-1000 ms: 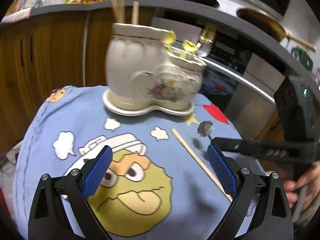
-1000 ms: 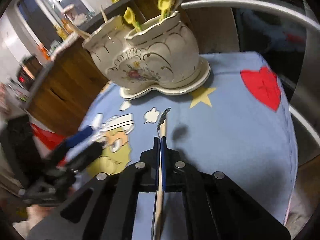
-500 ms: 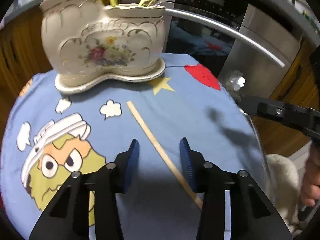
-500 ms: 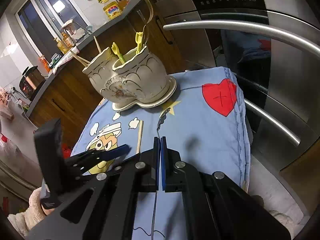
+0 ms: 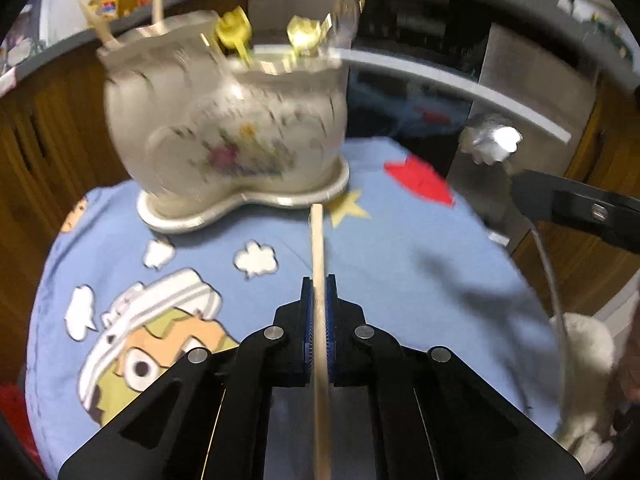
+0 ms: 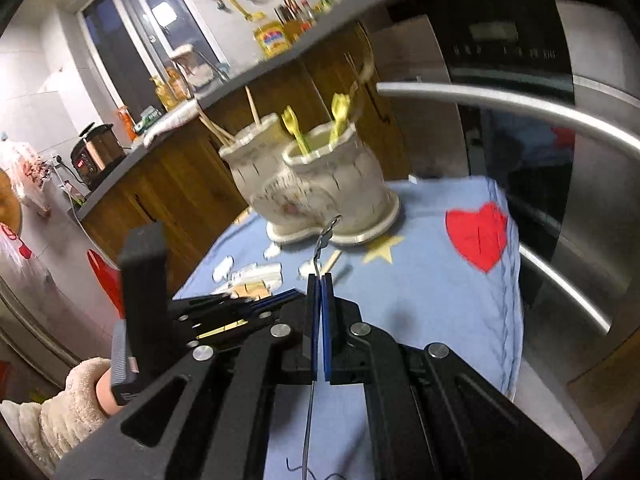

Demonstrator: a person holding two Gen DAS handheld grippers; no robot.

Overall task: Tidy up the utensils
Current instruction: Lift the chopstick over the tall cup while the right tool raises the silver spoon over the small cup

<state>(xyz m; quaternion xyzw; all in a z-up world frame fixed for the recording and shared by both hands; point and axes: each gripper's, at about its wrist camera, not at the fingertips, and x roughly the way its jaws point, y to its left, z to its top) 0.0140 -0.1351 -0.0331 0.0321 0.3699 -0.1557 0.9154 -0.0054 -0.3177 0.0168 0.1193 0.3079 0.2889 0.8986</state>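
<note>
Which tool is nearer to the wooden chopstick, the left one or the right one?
Left. The left tool is shut on the wooden chopstick. The right tool, holding a thin metal utensil, is apart from it, off to the chopstick's right.

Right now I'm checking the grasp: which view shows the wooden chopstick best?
The left wrist view: the chopstick runs unobstructed between the shut left gripper. The right wrist view shows only its tip beyond the right gripper.
</note>
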